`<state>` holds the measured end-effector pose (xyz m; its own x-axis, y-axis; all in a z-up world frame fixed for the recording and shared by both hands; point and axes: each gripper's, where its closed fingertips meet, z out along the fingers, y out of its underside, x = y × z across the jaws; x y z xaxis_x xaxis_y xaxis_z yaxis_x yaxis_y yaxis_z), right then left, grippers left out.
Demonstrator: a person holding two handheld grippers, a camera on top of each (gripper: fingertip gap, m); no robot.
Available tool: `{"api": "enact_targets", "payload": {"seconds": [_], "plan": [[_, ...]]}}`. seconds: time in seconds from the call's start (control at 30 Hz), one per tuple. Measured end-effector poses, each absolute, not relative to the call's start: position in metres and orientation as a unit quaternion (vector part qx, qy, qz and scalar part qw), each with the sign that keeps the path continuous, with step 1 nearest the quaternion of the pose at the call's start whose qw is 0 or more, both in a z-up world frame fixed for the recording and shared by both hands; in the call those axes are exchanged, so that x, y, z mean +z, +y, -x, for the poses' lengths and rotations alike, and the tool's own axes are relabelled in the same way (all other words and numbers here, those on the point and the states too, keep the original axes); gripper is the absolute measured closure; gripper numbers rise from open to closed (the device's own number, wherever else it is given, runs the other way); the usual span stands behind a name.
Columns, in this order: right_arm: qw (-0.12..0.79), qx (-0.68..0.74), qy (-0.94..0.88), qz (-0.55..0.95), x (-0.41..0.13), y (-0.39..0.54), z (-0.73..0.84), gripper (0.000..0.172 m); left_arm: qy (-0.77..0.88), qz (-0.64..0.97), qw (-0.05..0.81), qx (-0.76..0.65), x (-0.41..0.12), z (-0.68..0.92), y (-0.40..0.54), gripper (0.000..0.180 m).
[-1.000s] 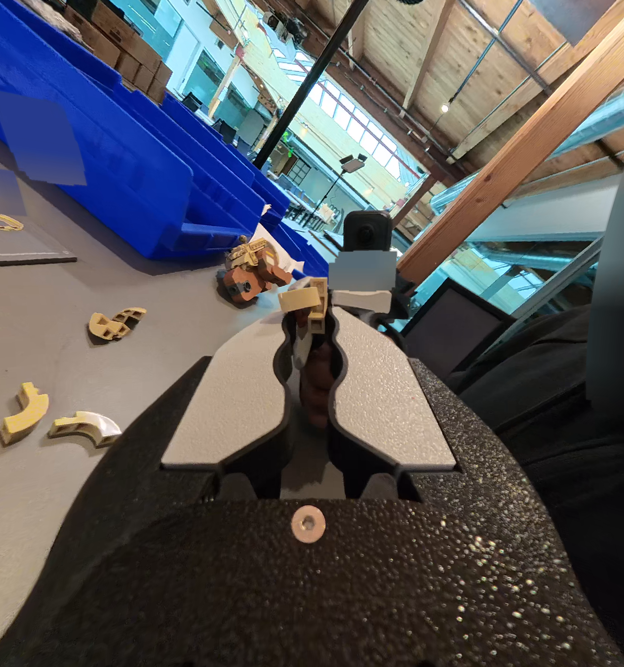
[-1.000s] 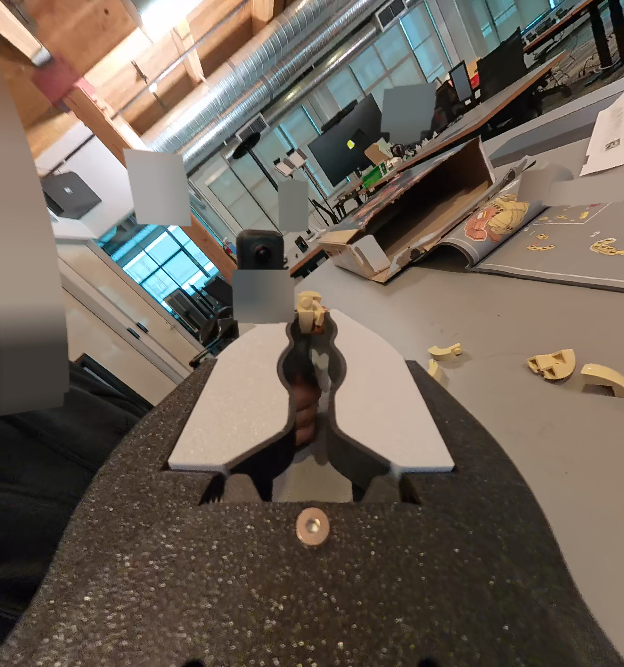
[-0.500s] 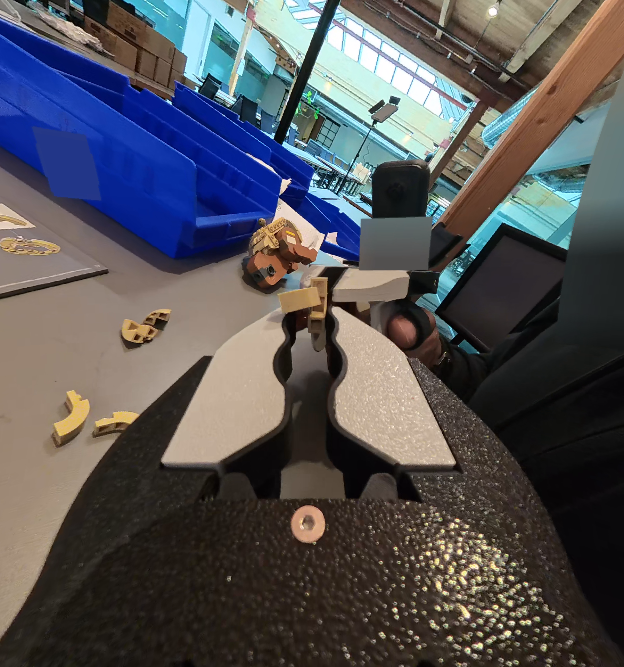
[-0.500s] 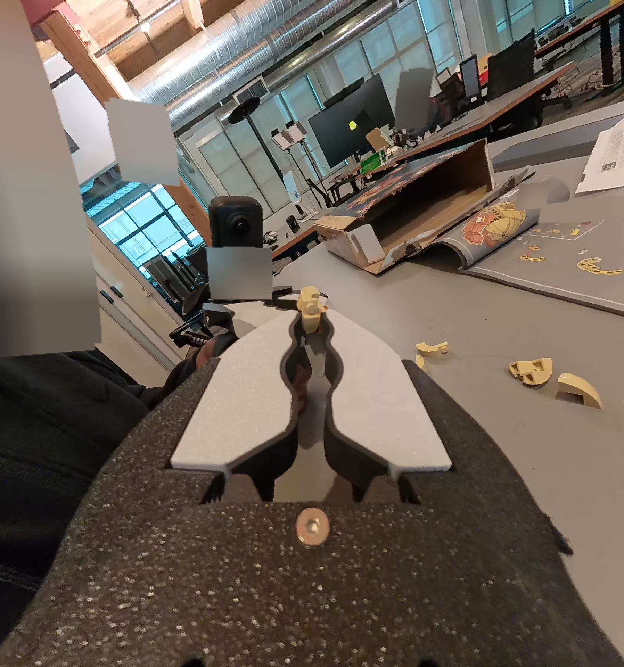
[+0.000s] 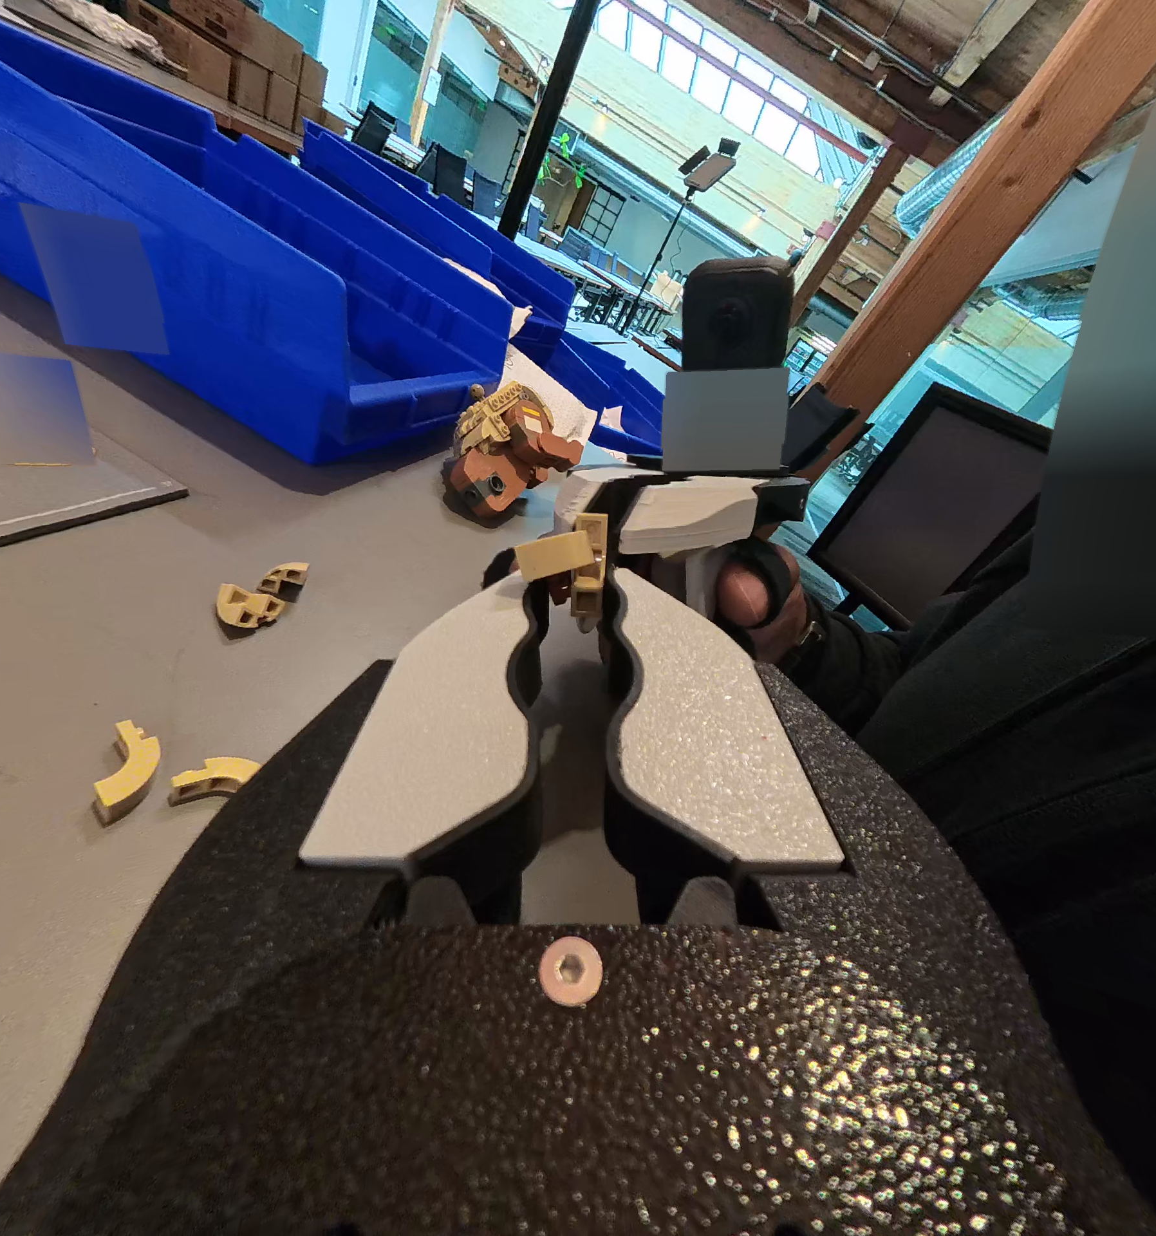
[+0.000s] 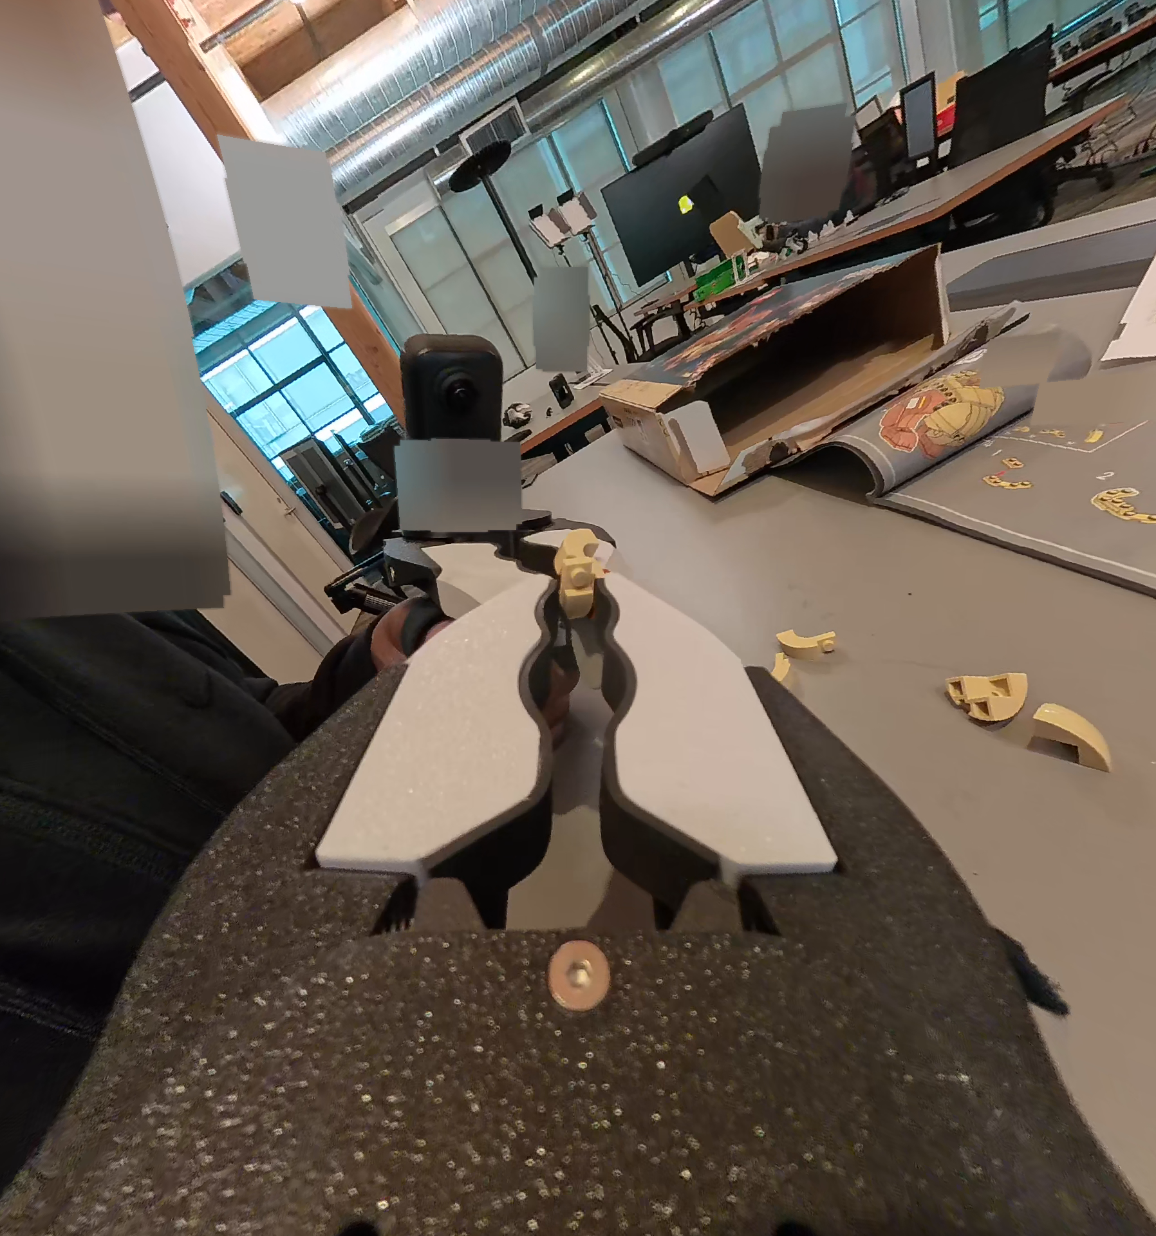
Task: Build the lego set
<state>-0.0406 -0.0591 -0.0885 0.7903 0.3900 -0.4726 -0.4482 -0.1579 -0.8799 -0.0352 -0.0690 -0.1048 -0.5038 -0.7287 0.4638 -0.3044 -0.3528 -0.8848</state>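
Observation:
My left gripper is shut on a small tan and brown brick assembly and holds it above the grey table. My right gripper faces it, shut on a tan brick piece of the same cluster. The two grippers meet tip to tip. The right gripper also shows in the left wrist view, with a hand on its grip. The left gripper also shows in the right wrist view. Where the parts join is hidden by the fingers.
Blue bins line the far left, with a brown brick figure in front. Loose tan curved pieces lie on the table. An open booklet and a cardboard box sit at the back right. Both grippers' tips are close together, under 4 cm apart.
Both grippers have stayed tip to tip and tilted downward together, bringing more table into view. The right jaws narrowed a little on the tan piece. The left grasp is unchanged.

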Motion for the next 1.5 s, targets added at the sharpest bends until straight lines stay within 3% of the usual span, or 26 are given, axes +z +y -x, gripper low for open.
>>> {"api": "enact_targets", "payload": {"seconds": [0.87,1.13,1.5], "plan": [[0.635,0.282,-0.05,0.717,-0.091,-0.066,0.048,0.164,0.584,0.449,0.13,-0.664,-0.109,0.041,-0.082,0.165],[0.625,0.295,-0.055,0.72,-0.092,-0.069,0.05,0.164,0.578,0.437,0.074,-0.685,-0.107,0.046,-0.086,0.159],[0.621,0.303,-0.06,0.721,-0.091,-0.07,0.05,0.164,0.547,0.444,0.033,-0.709,-0.103,0.046,-0.083,0.166]]}}
